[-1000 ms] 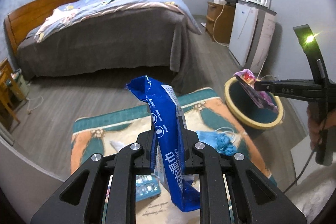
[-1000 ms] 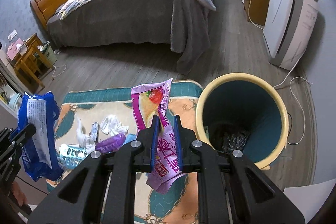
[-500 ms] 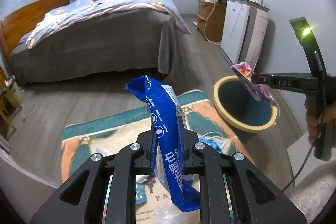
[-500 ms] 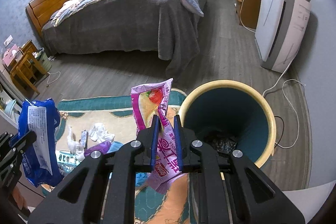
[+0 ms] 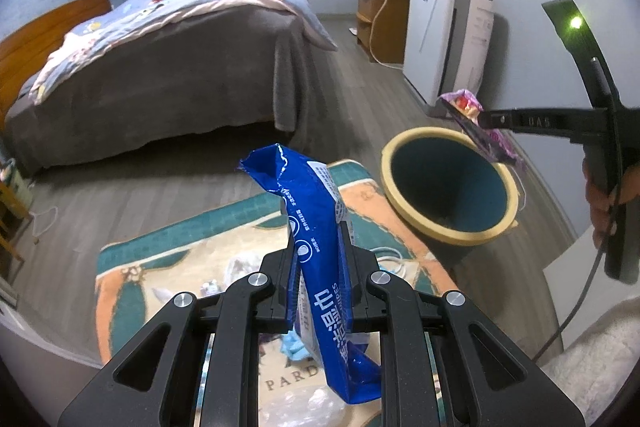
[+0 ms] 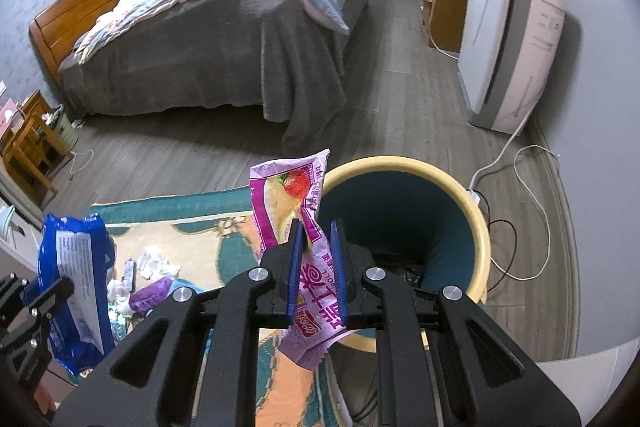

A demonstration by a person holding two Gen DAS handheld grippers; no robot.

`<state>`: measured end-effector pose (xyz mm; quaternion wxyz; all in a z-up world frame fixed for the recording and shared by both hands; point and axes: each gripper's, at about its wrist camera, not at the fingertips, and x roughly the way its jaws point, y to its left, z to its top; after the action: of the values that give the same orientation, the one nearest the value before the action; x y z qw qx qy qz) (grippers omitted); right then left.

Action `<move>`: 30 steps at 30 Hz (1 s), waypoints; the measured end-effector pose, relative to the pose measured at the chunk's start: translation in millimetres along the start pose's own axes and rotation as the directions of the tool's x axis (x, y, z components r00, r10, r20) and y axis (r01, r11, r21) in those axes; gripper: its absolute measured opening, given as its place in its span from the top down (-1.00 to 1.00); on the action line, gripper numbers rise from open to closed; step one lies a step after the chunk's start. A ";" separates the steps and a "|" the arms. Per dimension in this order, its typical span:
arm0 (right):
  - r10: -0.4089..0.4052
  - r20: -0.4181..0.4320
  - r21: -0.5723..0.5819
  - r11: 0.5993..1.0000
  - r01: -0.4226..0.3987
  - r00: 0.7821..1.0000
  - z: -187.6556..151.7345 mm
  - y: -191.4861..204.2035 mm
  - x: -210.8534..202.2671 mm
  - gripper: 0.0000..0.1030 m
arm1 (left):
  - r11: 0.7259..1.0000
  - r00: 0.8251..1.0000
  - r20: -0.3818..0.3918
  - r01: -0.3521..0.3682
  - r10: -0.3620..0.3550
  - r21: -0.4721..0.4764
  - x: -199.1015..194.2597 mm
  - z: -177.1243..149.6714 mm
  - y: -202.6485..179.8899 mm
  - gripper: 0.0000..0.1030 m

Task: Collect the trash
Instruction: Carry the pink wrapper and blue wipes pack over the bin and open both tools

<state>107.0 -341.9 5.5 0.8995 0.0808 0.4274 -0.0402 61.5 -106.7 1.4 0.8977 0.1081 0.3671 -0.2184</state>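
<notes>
My left gripper (image 5: 318, 247) is shut on a blue wipes packet (image 5: 316, 239), held upright above the rug. It shows at the left of the right wrist view (image 6: 76, 279). My right gripper (image 6: 314, 243) is shut on a pink strawberry snack wrapper (image 6: 292, 195), held over the near rim of the yellow-rimmed teal bin (image 6: 452, 195). From the left wrist view the wrapper (image 5: 476, 125) hangs above the bin's (image 5: 404, 195) far right rim. Dark trash lies at the bin's bottom.
Several bits of litter lie on the patterned rug (image 6: 192, 227): white tissues (image 6: 156, 261), a purple wrapper (image 6: 150, 293). A bed (image 6: 224, 35) stands behind, a white appliance (image 6: 512, 47) and cables (image 6: 520, 211) at the right.
Both grippers have moved right toward the bin with their packets. The pink wrapper has gone from over the rug to over the bin's rim.
</notes>
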 end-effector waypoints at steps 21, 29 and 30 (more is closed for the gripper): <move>-0.178 -0.008 0.011 0.984 0.178 0.984 5.8 -52.4 22.7 0.73 | 0.987 0.991 -0.029 0.132 -0.130 0.093 52.0 42.8 -83.0 0.65; -0.189 -0.039 0.054 0.980 0.191 0.981 8.1 -68.2 36.9 0.73 | 0.985 0.992 -0.060 0.120 -0.113 0.123 100.1 71.8 -105.0 0.65; -0.190 -0.042 0.059 0.980 0.192 0.981 8.6 -69.5 38.7 0.73 | 0.985 0.991 -0.064 0.122 -0.115 0.121 105.6 75.7 -105.9 0.65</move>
<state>128.1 -411.9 -26.9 0.8806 0.0684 0.4481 -0.1384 124.9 -259.9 -23.3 0.8638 0.1480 0.3839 -0.2910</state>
